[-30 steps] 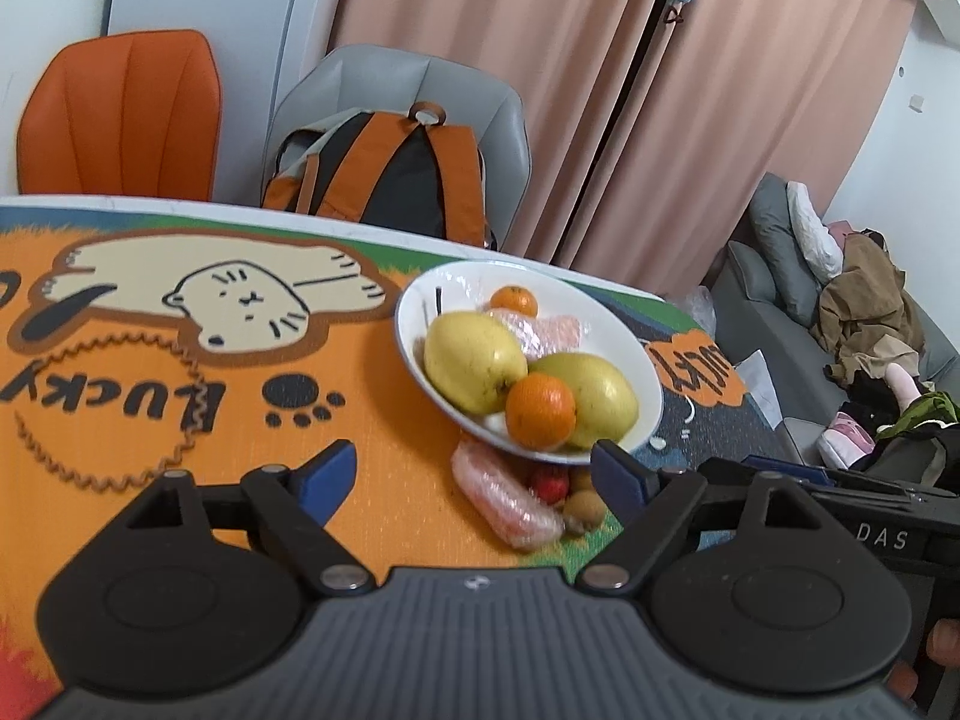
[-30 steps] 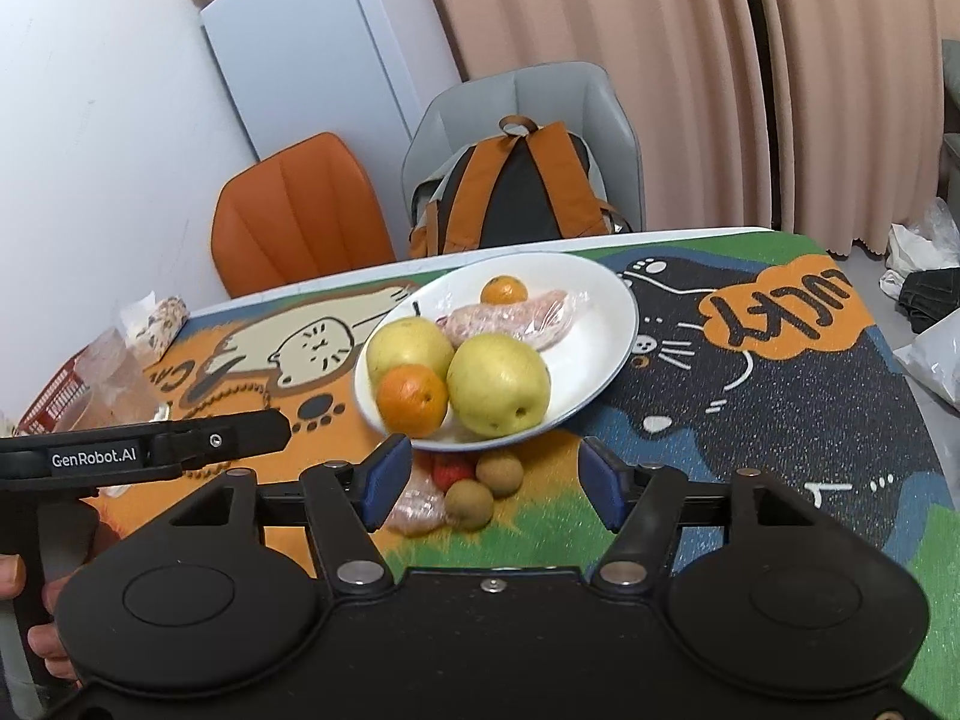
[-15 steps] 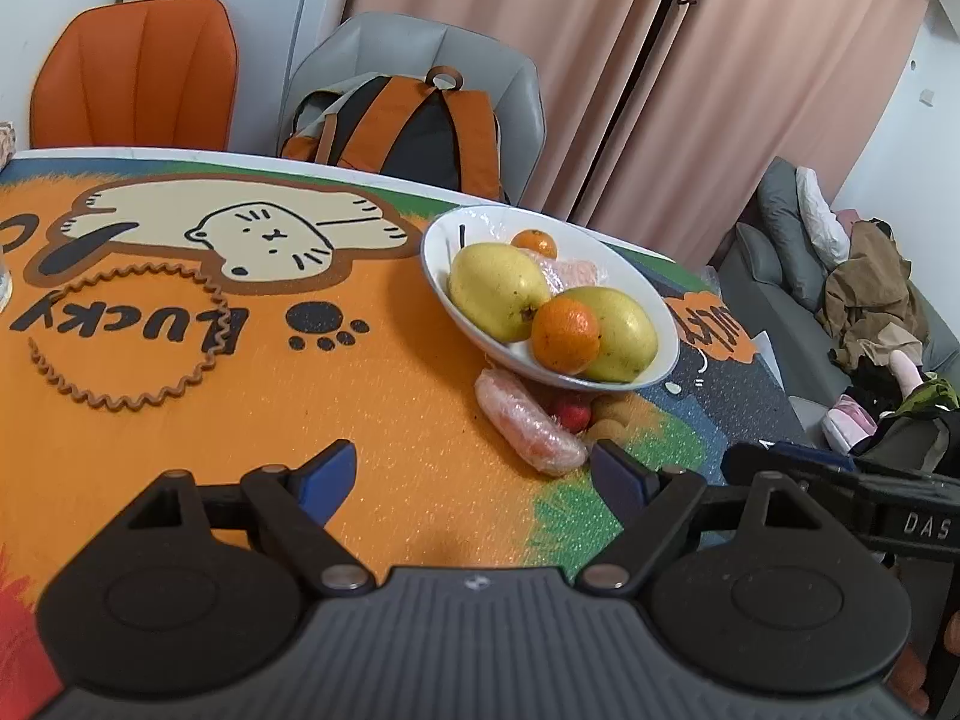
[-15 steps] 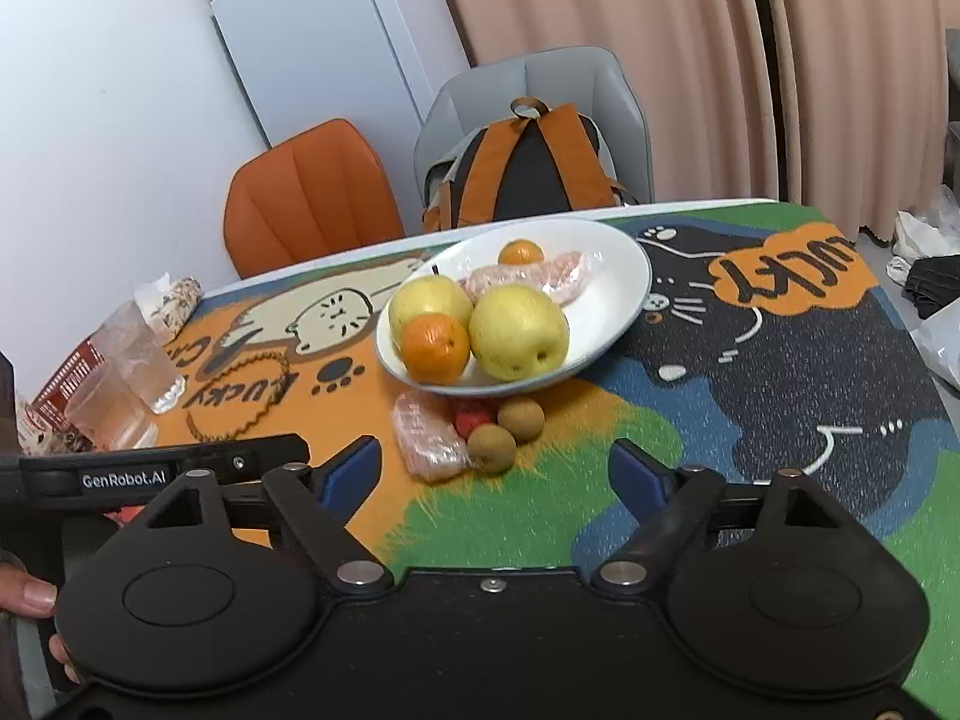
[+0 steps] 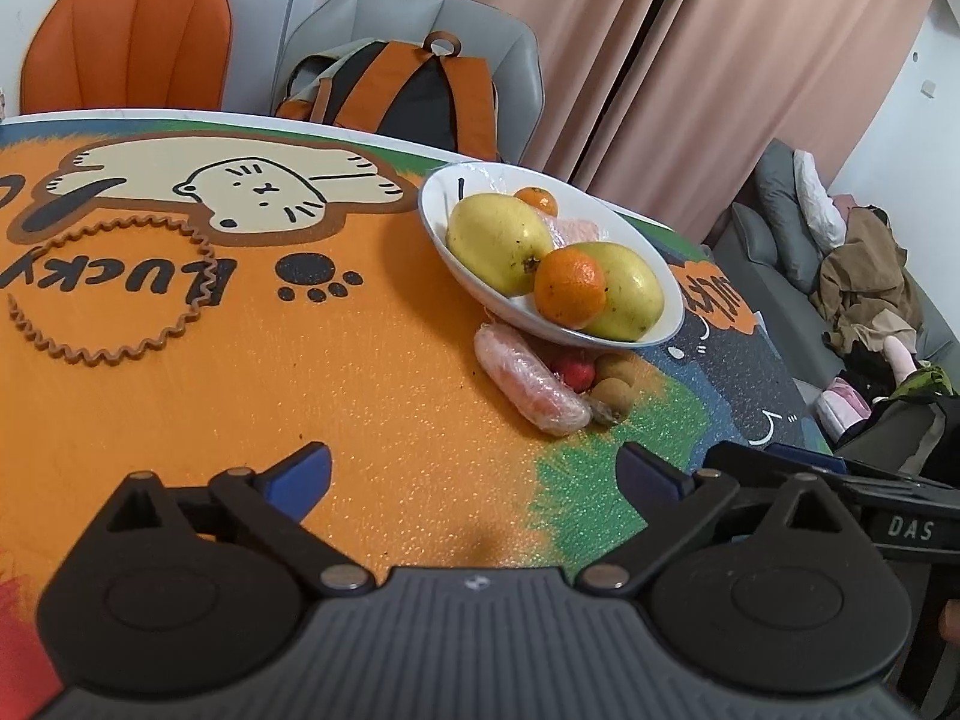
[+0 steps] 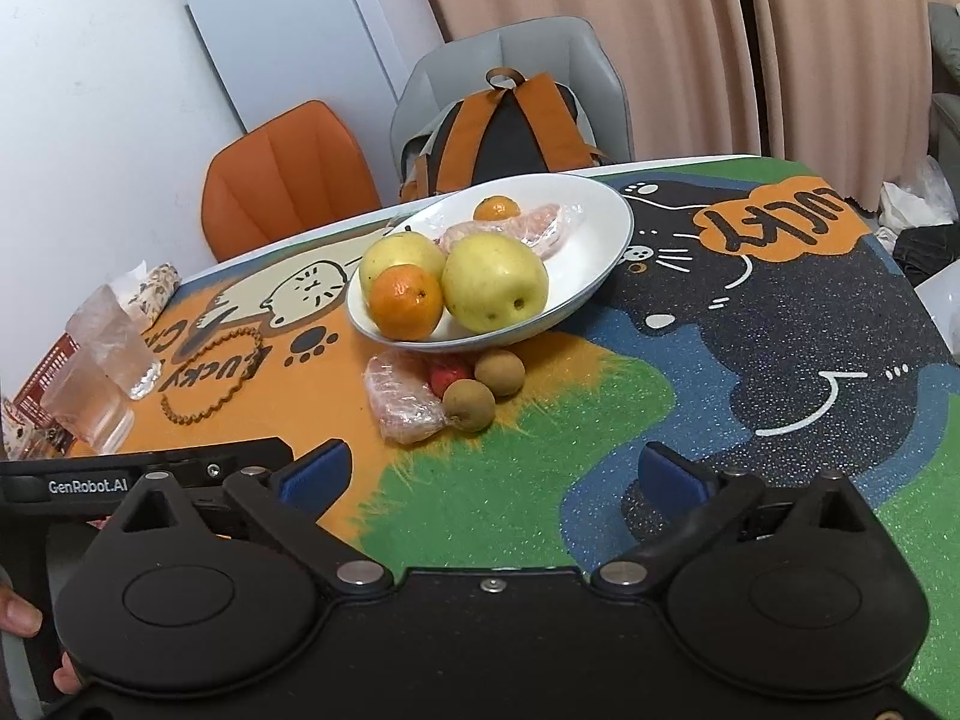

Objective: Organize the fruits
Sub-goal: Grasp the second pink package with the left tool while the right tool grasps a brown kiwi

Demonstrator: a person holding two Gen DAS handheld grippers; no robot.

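The fruits that I must organize lie in two groups on the table mat [image 6: 540,480]. In the white bowl [image 6: 606,228] I see two big yellow-green pears [image 6: 495,282], a large orange [image 6: 406,302] in front of them, a small orange [image 6: 495,207] at the back and a pink piece wrapped in plastic film [image 6: 540,228]. Just beside the near rim of the bowl, on the mat, lie a second wrapped piece [image 5: 528,384], a small red fruit [image 5: 573,371] and two small brown round fruits [image 6: 469,405], all touching or almost touching each other. I judge these loose ones are the next to take. The brown fruits look light and firm, but they are round and can roll, so I would close the fingers on the widest part, from the two sides. The wrapped piece looks soft and its film is slippery; I would take it across the middle, gently, so it is not squeezed. The red fruit sits half under the bowl rim, so it is difficult to reach first. My left gripper [image 5: 474,471] and my right gripper [image 6: 489,474] both hover above the mat, well apart from the fruits, with the jaws spread wide and nothing between them. Behind the table stand an orange chair [image 5: 129,36] and a grey chair with a backpack [image 5: 408,90].
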